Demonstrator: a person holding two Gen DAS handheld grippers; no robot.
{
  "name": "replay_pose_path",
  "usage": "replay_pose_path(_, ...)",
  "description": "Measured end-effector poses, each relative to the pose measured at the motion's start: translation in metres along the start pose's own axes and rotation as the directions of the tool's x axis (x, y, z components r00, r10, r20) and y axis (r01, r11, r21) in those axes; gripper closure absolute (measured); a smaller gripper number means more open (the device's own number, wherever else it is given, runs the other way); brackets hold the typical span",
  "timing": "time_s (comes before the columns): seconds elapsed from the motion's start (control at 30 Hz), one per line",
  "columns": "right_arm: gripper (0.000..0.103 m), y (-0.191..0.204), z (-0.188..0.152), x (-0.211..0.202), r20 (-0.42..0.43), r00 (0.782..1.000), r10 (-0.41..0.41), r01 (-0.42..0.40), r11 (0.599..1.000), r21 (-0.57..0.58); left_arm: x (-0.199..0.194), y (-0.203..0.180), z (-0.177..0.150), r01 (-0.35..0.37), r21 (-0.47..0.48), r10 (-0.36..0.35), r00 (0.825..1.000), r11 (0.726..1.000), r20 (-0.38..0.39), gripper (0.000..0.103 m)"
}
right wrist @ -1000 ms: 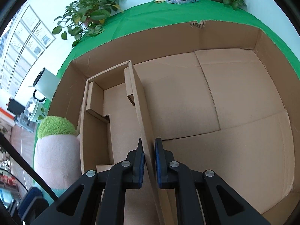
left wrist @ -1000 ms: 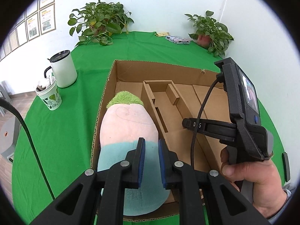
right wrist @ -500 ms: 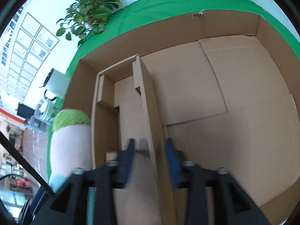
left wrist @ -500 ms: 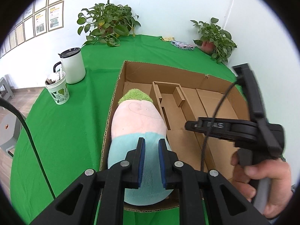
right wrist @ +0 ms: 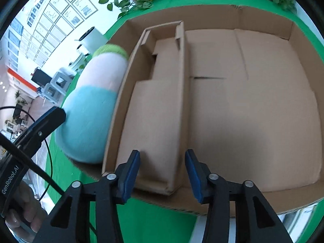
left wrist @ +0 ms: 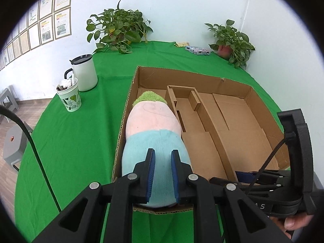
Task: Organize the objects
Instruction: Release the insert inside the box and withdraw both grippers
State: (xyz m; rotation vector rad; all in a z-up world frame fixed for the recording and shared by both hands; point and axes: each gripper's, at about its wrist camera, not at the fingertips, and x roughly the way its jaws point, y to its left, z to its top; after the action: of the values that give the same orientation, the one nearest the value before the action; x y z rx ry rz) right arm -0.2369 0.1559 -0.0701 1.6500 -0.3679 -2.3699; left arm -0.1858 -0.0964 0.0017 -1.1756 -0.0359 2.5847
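Observation:
A plush toy (left wrist: 154,133) with a green top, pink middle and light blue base lies in the left compartment of an open cardboard box (left wrist: 232,85). My left gripper (left wrist: 163,174) is above its blue end, jaws narrowly apart, pinching nothing. The plush also shows in the right wrist view (right wrist: 95,105). My right gripper (right wrist: 162,174) is open over the box's near edge (right wrist: 182,202), its fingers either side of the cardboard divider (right wrist: 183,93), not touching it.
A white lidded mug (left wrist: 84,73) and a patterned paper cup (left wrist: 69,97) stand on the green table (left wrist: 70,151) left of the box. Two potted plants (left wrist: 117,30) stand at the back. A small packet (left wrist: 197,50) lies at the far edge.
My right gripper has opened, let go of the cardboard divider and pulled back toward the box's near edge. My left gripper has lifted back a little from the plush.

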Motion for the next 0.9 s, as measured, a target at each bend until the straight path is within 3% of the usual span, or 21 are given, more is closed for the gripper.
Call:
replay_pose_path(0.23,0.058,0.006,-0.011,-0.008,0.023,0.999,-0.026,0.026,1.000,-0.009,-0.006,-0.002,-0.006,-0.013,0.013,0.013,1.000,1.000,0.015,0.088)
replay_pose_path(0.33,0.051,0.007,-0.020,-0.029,0.126,0.984,-0.129,0.136,0.990,-0.047,-0.014,-0.008,-0.012,-0.011,0.028,0.010,0.999,1.000,0.051,0.085)
replay_pose_path(0.4,0.038,0.011,-0.033,-0.055,0.247,0.952,-0.181,0.206,0.975,-0.080,-0.025,-0.015,-0.019,-0.020,0.041,0.015,0.994,0.999,0.110,0.066)
replay_pose_path(0.43,0.026,0.012,-0.040,-0.069,0.310,0.932,-0.189,0.228,0.969,-0.096,-0.030,-0.019,-0.023,-0.029,0.045,0.022,0.990,0.999,0.137,0.045)
replay_pose_path(0.47,0.020,0.015,-0.051,-0.081,0.375,0.905,-0.199,0.256,0.961,-0.109,-0.036,-0.024,-0.028,-0.043,0.049,0.034,0.984,0.998,0.173,0.029)
replay_pose_path(0.5,0.013,0.017,-0.063,-0.093,0.433,0.875,-0.215,0.289,0.951,-0.111,-0.041,-0.029,-0.032,-0.055,0.055,0.043,0.978,0.997,0.204,0.026)
replay_pose_path(0.57,0.009,0.019,-0.089,-0.113,0.537,0.809,-0.240,0.347,0.932,-0.105,-0.050,-0.042,-0.042,-0.073,0.079,0.050,0.965,0.994,0.256,0.025)
replay_pose_path(0.63,0.006,0.015,-0.114,-0.129,0.596,0.762,-0.255,0.372,0.925,-0.079,-0.057,-0.055,-0.054,-0.079,0.091,0.049,0.957,0.993,0.287,0.025)
replay_pose_path(0.67,0.006,0.010,-0.127,-0.136,0.612,0.749,-0.255,0.366,0.929,-0.061,-0.059,-0.061,-0.059,-0.073,0.095,0.042,0.955,0.993,0.295,0.025)
replay_pose_path(0.9,0.006,-0.010,-0.165,-0.157,0.623,0.735,-0.266,0.367,0.930,-0.036,-0.062,-0.080,-0.083,-0.020,0.081,-0.003,0.961,0.996,0.277,0.025)
